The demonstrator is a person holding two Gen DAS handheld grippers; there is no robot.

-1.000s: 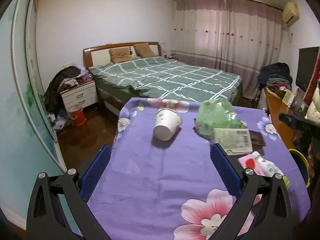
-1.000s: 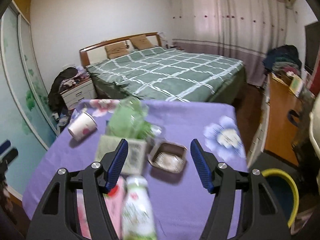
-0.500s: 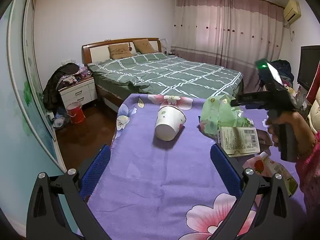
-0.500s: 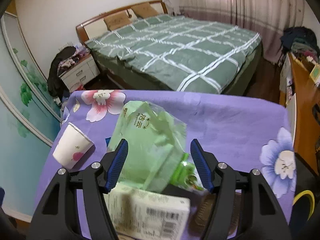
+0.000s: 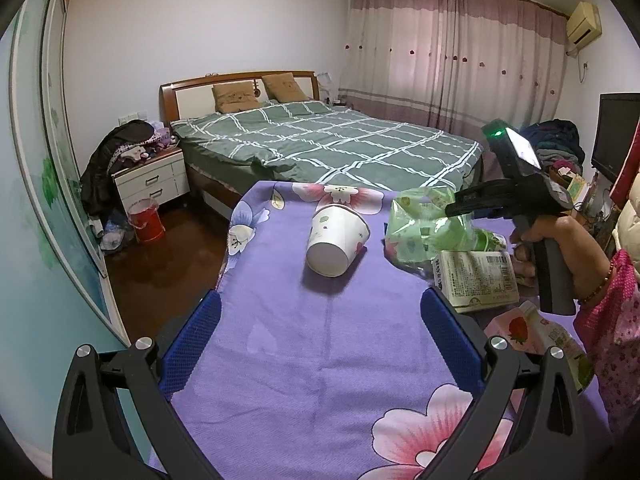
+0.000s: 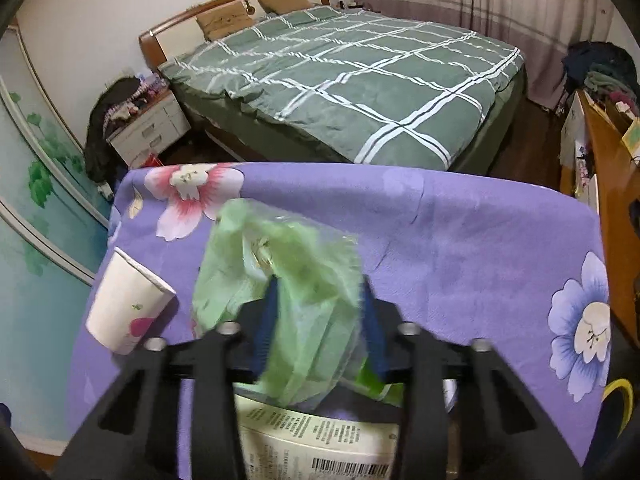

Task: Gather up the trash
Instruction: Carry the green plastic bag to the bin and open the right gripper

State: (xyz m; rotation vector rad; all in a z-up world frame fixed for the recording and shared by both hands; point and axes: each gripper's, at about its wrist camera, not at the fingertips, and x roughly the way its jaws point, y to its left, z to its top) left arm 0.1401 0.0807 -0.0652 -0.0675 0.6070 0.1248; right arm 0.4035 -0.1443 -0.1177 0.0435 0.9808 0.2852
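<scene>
A crumpled green plastic bag point(image 6: 288, 280) lies on the purple flowered tablecloth point(image 5: 320, 340); it also shows in the left wrist view point(image 5: 424, 228). My right gripper point(image 6: 320, 320) has its jaws narrowed around the bag, and I cannot tell whether they clamp it. A white paper cup point(image 5: 336, 240) lies on its side left of the bag, also in the right wrist view point(image 6: 124, 312). A white printed carton point(image 5: 476, 276) and a strawberry milk bottle point(image 5: 536, 332) lie at the right. My left gripper point(image 5: 320, 320) is open and empty, hovering above the cloth short of the cup.
A green checked bed point(image 5: 332, 140) stands beyond the table. A white nightstand point(image 5: 152, 180) and a red bucket point(image 5: 146, 220) are at the left. A wooden desk point(image 6: 612, 200) runs along the right, with a yellow-rimmed bin point(image 6: 620, 400) beside the table.
My right gripper moved forward and down over the green bag and its jaws narrowed around it. My left gripper stayed almost still and open.
</scene>
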